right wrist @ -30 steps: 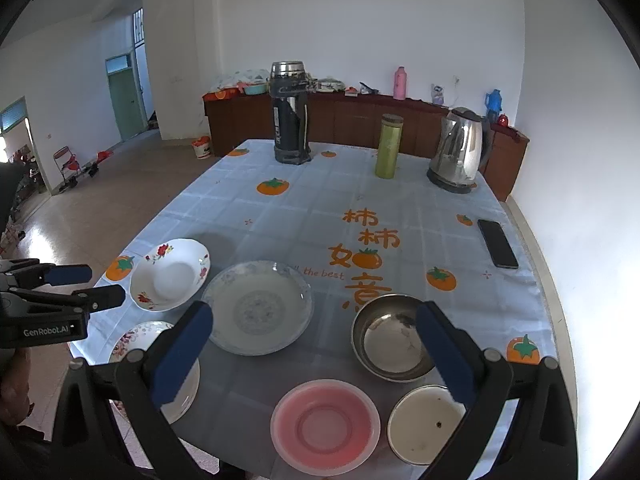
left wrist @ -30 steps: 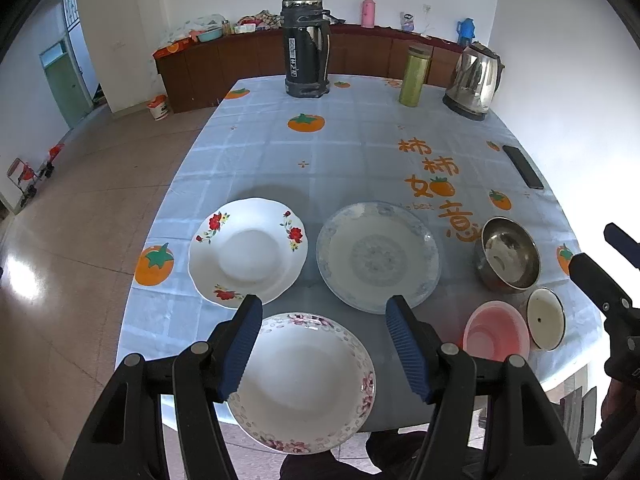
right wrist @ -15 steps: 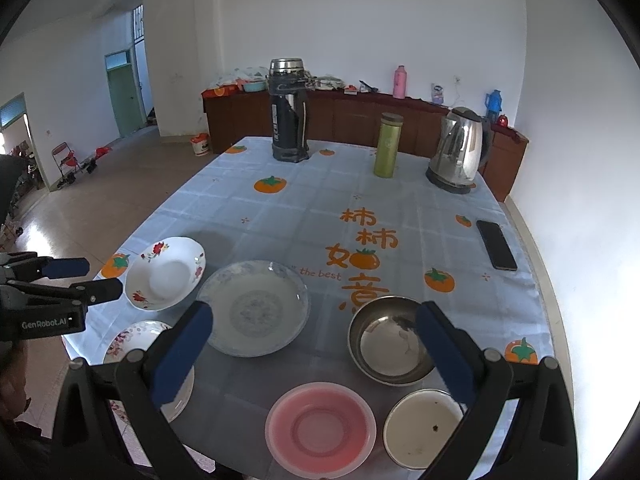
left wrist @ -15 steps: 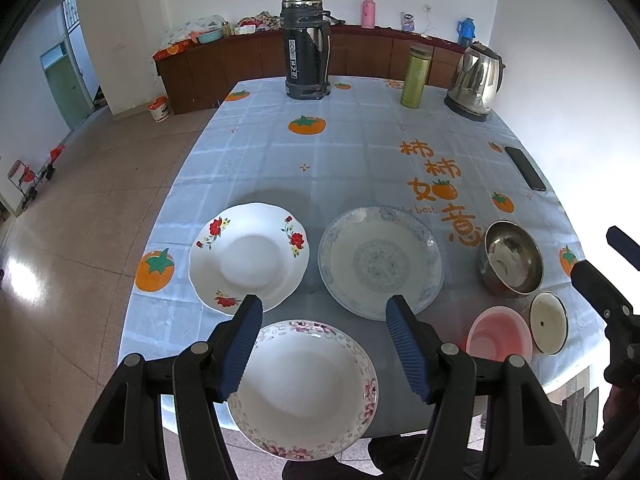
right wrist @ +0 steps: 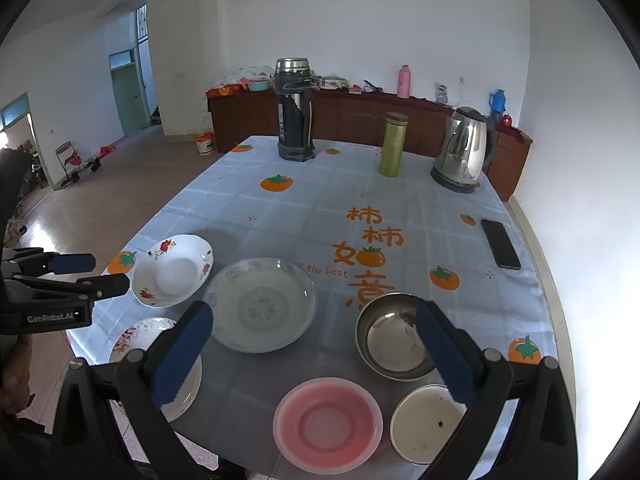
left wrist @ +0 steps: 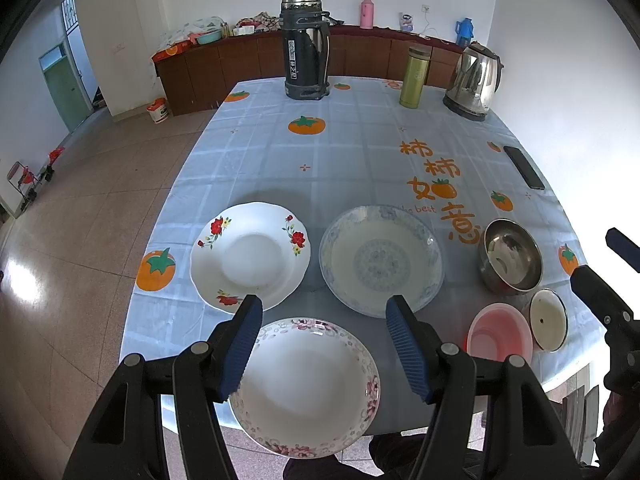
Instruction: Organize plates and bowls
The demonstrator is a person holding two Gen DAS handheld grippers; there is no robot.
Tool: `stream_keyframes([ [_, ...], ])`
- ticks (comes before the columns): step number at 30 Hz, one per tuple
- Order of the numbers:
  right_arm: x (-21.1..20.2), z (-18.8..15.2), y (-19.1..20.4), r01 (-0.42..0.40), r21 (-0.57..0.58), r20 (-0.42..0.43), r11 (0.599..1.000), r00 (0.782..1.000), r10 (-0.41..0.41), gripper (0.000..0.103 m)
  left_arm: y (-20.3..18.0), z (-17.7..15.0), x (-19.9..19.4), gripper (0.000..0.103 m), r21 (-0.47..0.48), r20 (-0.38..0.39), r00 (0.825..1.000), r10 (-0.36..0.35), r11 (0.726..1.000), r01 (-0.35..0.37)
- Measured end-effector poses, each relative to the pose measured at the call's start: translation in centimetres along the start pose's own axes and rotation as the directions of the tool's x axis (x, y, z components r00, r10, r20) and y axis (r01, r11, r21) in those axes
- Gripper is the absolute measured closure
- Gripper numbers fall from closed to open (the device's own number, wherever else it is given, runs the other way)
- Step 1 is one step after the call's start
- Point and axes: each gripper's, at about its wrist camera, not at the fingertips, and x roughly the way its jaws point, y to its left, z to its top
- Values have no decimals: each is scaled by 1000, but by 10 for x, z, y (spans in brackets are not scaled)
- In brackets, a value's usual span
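Plates floral-rimmed, bowls steel, pink

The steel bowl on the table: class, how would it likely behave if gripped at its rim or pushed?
The steel bowl looks thin-walled and shiny, so probably light and slippery between tongs. It is rigid metal, so unlikely to break. Its rounded sides suggest it may rock or tip if pushed high, possibly nudging the pink bowl close by.

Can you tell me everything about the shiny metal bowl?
The metal bowl is round, deep and silvery, like steel. It stands upright and open on the tablecloth, near the table's right side. Nothing solid lies inside; only reflections show. The pink bowl and a small white bowl sit just in front. No gripper touches it.
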Motion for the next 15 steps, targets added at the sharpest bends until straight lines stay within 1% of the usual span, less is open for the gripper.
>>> stream_keyframes([
  [15, 3, 0, 1, -3, -6, -2, 1000, 1000, 3, 0, 2, -2, -1, 36, 1, 0, 1000, 1, 1000, -1],
])
